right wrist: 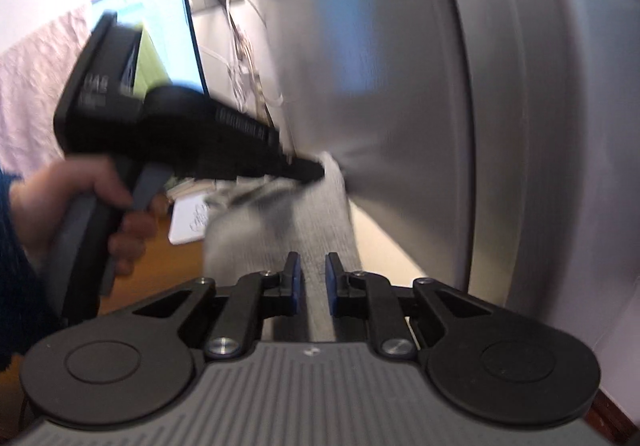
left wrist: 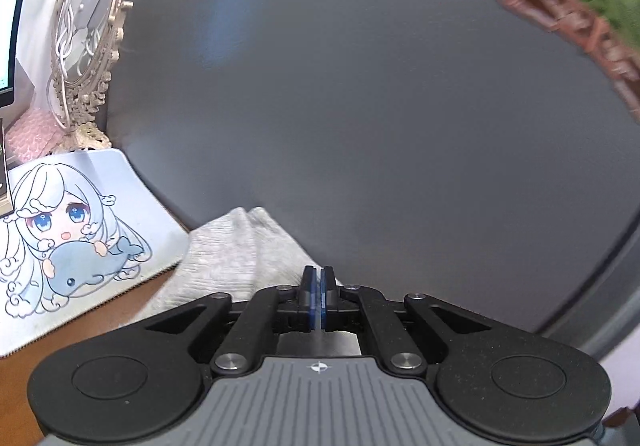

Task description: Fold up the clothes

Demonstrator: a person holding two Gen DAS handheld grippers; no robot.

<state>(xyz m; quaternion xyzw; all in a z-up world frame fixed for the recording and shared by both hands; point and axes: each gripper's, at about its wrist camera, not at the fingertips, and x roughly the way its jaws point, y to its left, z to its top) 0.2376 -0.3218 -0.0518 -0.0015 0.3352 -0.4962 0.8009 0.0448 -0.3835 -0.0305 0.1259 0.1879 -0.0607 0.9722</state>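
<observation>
left wrist view: grey garment (left wrist: 236,258) beside cartoon mouse mat (left wrist: 80,238)

Not much room here: a big grey panel (left wrist: 360,85) walls off the front, the ornate mirror (left wrist: 90,45) and mouse pad (left wrist: 80,238) crowd the left, only the wooden desk (left wrist: 132,298) strip stays free.

Wooden desk (left wrist: 132,300), lit monitor (right wrist: 160,33) at the back, ornate mirror (left wrist: 90,41), anime mouse mat (left wrist: 80,230)
</observation>
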